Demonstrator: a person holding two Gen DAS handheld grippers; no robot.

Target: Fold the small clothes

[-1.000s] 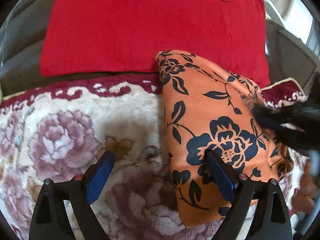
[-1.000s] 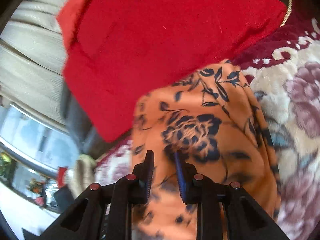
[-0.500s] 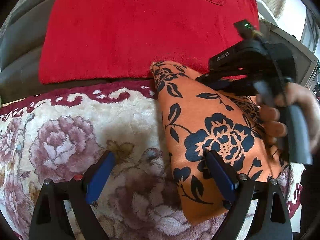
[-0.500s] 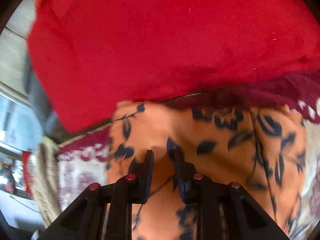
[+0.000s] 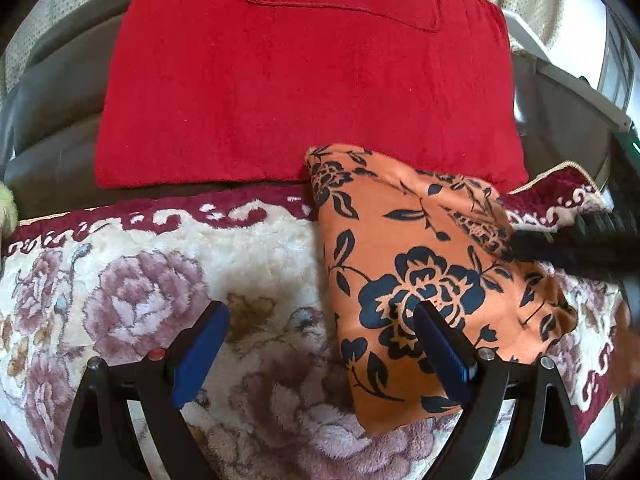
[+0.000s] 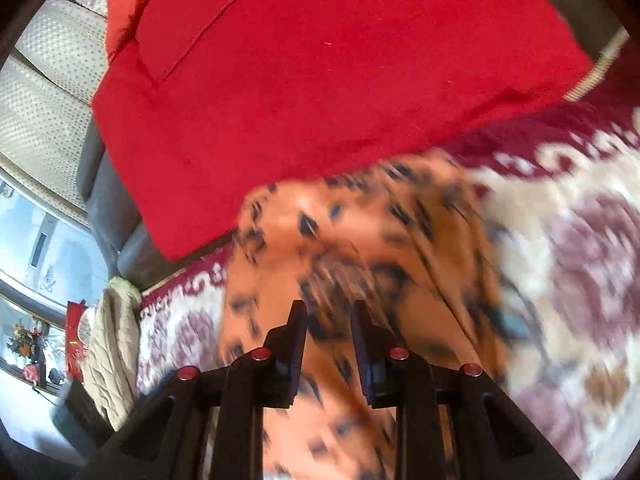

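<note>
We see an orange cloth [image 5: 420, 280] with dark blue flowers, folded into a rough wedge. It lies right of centre in the left wrist frame, its narrow top end touching the red cushion [image 5: 308, 72].

An orange cloth [image 5: 420, 264] printed with navy-black roses and leaves is lying under the right finger of the left gripper [image 5: 320, 344], whose pads are showing deep blue on black arms with small red and silver studs. Under its left finger, a cream blanket [image 5: 160, 280] is showing mauve-pink blooms, tan leaves and a maroon scroll border. Beyond the fingertips, a plain bright red cushion [image 5: 300, 80] is filling the view. The right gripper [image 6: 328, 320] is showing black with red studs.
</note>
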